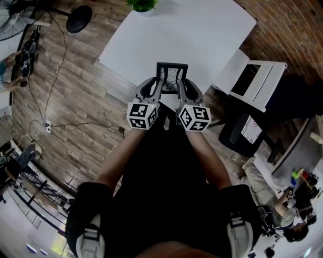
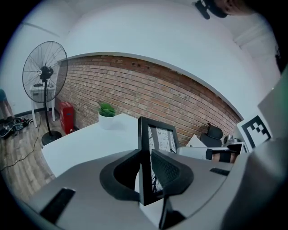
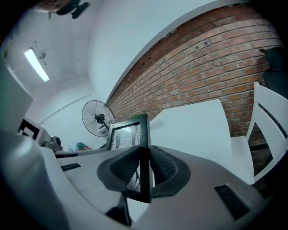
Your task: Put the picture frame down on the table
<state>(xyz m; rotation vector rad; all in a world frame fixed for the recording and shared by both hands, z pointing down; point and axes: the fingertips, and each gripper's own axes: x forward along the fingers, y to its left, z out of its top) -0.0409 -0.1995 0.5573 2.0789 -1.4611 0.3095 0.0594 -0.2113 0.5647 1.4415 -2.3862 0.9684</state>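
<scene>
The black picture frame [image 1: 171,75] is upright over the near edge of the white counter [image 1: 202,35]. The left gripper [image 1: 155,91] pinches its left edge between its fingers [image 2: 170,173], and the right gripper [image 1: 182,91] pinches its right edge. Both forearms reach forward side by side. A potted plant [image 1: 142,5] sits at the counter's far edge. Around it are a wood floor [image 1: 75,101], a brick wall [image 2: 157,99] and a standing fan [image 2: 44,74].

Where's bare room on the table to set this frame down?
Nearly the whole white table is bare: all the top between the held picture frame and the potted plant at its far edge. Only the plant's spot is taken.
</scene>
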